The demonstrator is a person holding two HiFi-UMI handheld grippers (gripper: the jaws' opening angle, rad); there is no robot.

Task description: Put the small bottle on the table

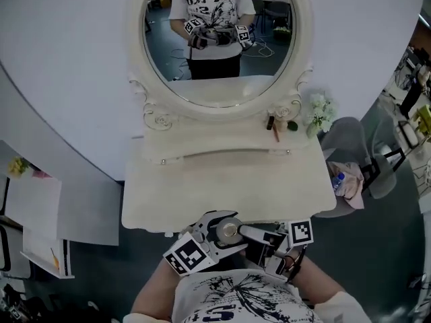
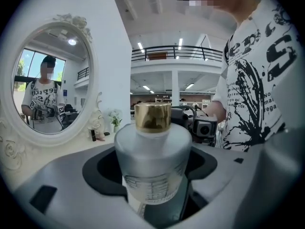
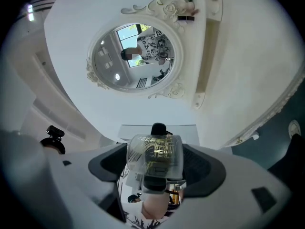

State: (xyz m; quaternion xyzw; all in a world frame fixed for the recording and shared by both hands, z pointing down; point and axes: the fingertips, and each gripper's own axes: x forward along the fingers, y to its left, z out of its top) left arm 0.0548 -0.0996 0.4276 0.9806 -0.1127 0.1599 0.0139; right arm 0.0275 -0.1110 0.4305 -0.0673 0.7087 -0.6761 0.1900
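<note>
The left gripper (image 1: 217,234) has its jaws closed snugly round the body of a frosted bottle (image 2: 152,161), which stands upright between them with its gold cap (image 2: 152,117) on top. The right gripper (image 3: 155,168) is clamped too, on a small clear bottle (image 3: 155,156) with gold print on it and a dark top at its far end. Both tools are held close together, right against the person's printed T-shirt (image 1: 236,301), and both bottles are in the air just short of the front edge of the white dressing table (image 1: 202,194), neither one touching it. The left tool points across towards the right one; the right one points at the table. At the back of the table stands an oval mirror (image 1: 219,39) in a carved white frame, and it shows the person holding the two tools together at the waist. On the ledge below the mirror, to the right, lie a small dark tube (image 1: 270,122) and a thin stick (image 1: 275,133), with a bunch of white flowers (image 1: 320,110) at the corner. A grey chair (image 1: 350,147) stands just beside the table's right end
</note>
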